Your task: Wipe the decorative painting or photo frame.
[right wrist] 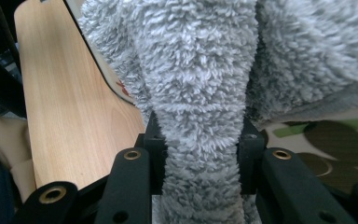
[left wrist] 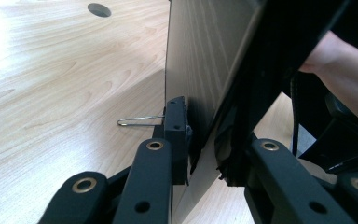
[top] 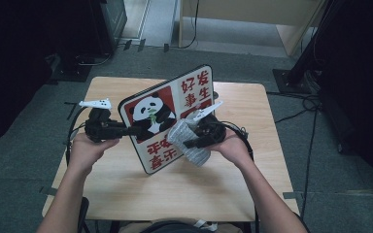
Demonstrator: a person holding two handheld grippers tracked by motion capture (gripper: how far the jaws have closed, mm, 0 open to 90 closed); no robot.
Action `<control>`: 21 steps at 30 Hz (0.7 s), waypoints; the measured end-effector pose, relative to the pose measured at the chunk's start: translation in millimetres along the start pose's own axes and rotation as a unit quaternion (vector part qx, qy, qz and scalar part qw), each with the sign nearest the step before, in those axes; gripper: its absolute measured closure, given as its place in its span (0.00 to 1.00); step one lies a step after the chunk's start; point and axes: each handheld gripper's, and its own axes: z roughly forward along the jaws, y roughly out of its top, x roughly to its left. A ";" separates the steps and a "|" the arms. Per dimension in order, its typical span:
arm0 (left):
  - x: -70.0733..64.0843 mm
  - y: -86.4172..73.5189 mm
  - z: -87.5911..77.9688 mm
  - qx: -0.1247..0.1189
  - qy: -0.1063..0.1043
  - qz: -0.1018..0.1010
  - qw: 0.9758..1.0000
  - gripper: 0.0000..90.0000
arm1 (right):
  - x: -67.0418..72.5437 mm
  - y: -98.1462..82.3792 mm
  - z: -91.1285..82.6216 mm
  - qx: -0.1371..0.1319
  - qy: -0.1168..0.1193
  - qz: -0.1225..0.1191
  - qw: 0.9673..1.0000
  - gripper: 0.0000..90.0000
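Currently: my left gripper (top: pixel 135 130) clamps the stiff red-and-white panda-print board (top: pixel 167 116), tilted above the desk (top: pixel 126 184); right gripper (top: pixel 190 132) pinches soft grey fleece cloth (top: pixel 187 141) at its 4 o'clock face. Board: light, rigid; grip edges.

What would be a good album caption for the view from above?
Left gripper holds a panda board tilted above the wooden table while the right gripper presses a grey cloth against it.

Fluffy grey cloth (right wrist: pixel 200 93) between jaws
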 end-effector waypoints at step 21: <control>0.3 0.0 0.0 0.000 -0.002 -0.001 1.000 0.85 | 19.6 56.0 -32.5 -0.003 -0.011 -0.028 1.000 0.73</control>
